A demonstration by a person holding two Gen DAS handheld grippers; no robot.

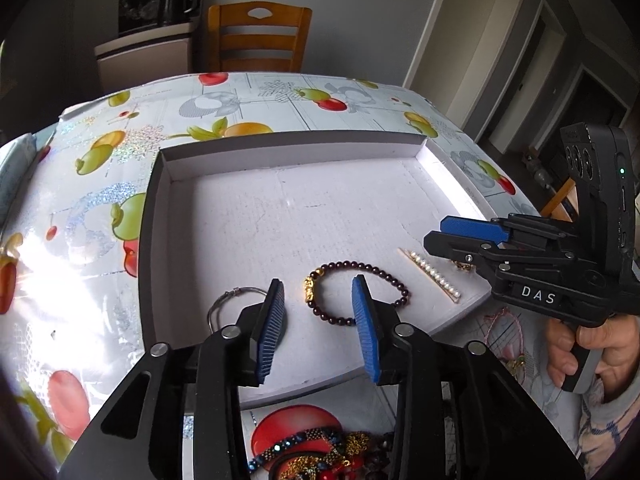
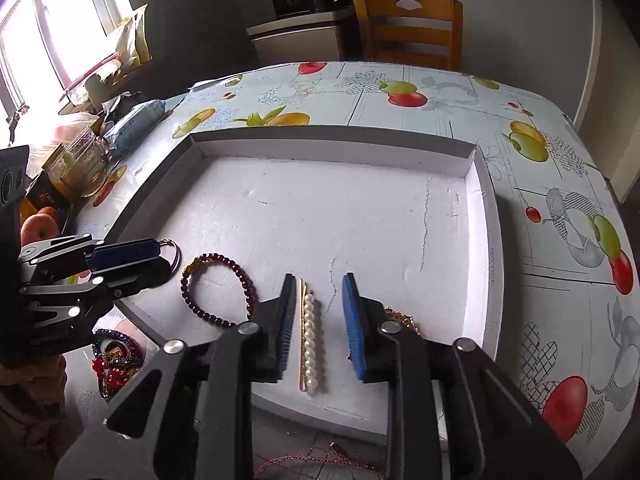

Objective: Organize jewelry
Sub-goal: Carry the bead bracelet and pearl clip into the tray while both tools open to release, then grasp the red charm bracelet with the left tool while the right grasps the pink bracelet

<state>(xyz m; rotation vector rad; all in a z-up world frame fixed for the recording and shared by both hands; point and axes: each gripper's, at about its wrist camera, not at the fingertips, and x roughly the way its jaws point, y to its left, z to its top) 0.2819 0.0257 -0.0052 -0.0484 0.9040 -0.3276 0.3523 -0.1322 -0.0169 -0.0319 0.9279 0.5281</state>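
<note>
A shallow white tray (image 1: 280, 208) lies on the fruit-print table; it also shows in the right wrist view (image 2: 360, 208). Along its near edge lie a silver ring bangle (image 1: 228, 300), a dark red bead bracelet (image 1: 360, 292) with a gold charm, a pearl hair clip (image 1: 434, 274) and a gold chain (image 2: 402, 318). My left gripper (image 1: 318, 328) is open and empty above the bead bracelet (image 2: 218, 290). My right gripper (image 2: 318, 328) is open and empty over the pearl clip (image 2: 309, 342). A tangled pile of jewelry (image 1: 320, 456) lies on the table in front of the tray.
A pink thin chain (image 2: 304, 462) lies on the table by the tray's near edge. Jars and fruit (image 2: 76, 168) stand at the table's left side. A wooden chair (image 1: 258, 36) stands behind the table.
</note>
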